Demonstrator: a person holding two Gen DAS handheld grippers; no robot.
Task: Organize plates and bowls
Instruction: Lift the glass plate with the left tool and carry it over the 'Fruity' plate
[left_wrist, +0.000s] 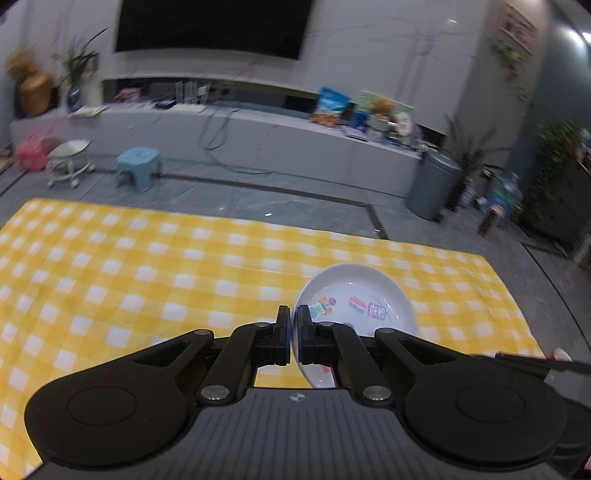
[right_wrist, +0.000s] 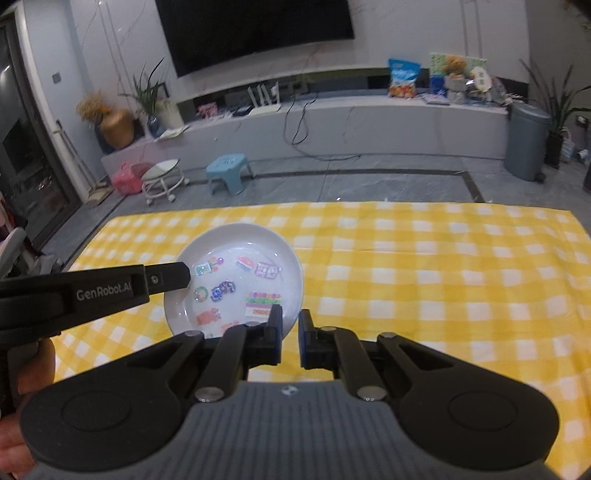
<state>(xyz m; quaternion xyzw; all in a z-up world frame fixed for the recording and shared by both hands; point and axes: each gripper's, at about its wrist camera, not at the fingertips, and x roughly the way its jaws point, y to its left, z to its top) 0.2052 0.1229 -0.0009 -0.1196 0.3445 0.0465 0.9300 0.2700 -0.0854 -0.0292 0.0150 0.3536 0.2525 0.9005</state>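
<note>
A white plate (left_wrist: 354, 295) with colourful stickers inside is held over the yellow checked tablecloth (left_wrist: 147, 266). My left gripper (left_wrist: 294, 317) is shut on the plate's left rim, one finger on each side. In the right wrist view the same plate (right_wrist: 236, 280) shows, with the left gripper (right_wrist: 173, 275) reaching in from the left onto its rim. My right gripper (right_wrist: 290, 321) sits at the plate's near right edge, jaws slightly apart around the rim and not clamped. No bowls show.
The tablecloth (right_wrist: 443, 277) stretches to the right of the plate. Beyond the table edge lie a grey floor, a blue stool (right_wrist: 229, 171), a white rolling stool (right_wrist: 162, 181), a grey bin (right_wrist: 526, 136) and a TV bench.
</note>
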